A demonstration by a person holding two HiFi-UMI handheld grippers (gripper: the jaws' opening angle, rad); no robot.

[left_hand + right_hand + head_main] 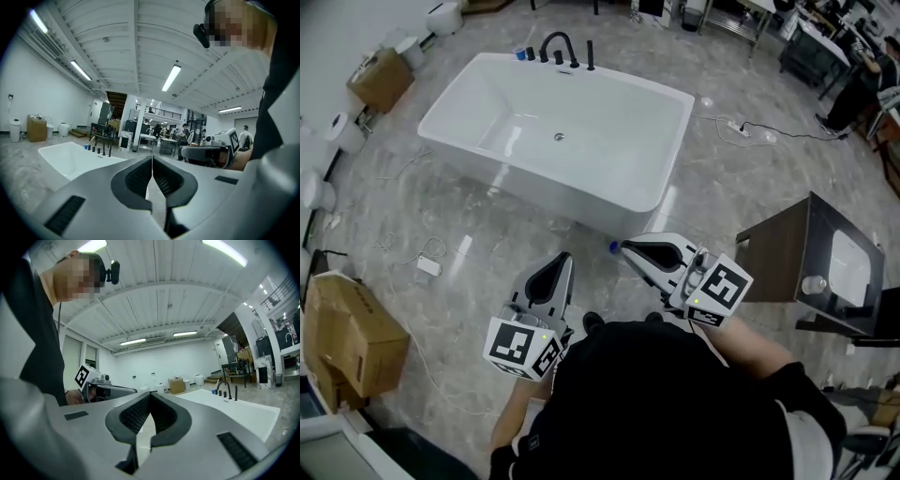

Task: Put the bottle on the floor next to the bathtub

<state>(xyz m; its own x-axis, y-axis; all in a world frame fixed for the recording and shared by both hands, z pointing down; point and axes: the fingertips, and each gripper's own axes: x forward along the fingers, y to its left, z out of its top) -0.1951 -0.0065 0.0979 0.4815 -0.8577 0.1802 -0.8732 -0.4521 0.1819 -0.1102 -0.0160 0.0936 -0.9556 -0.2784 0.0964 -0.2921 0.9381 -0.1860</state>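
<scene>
I am holding both grippers out toward the near long side of the bathtub point(679, 141). My left gripper point(564, 258) is keeping its jaws pressed together with nothing between them. My right gripper point(625, 246) is doing the same, tips meeting and empty. Just off the right gripper's tip a small blue spot point(613, 247) is showing on the floor point(469, 234), beside the foot of the tub's near wall, toward its right corner. It is too small for me to tell whether it is the bottle.
</scene>
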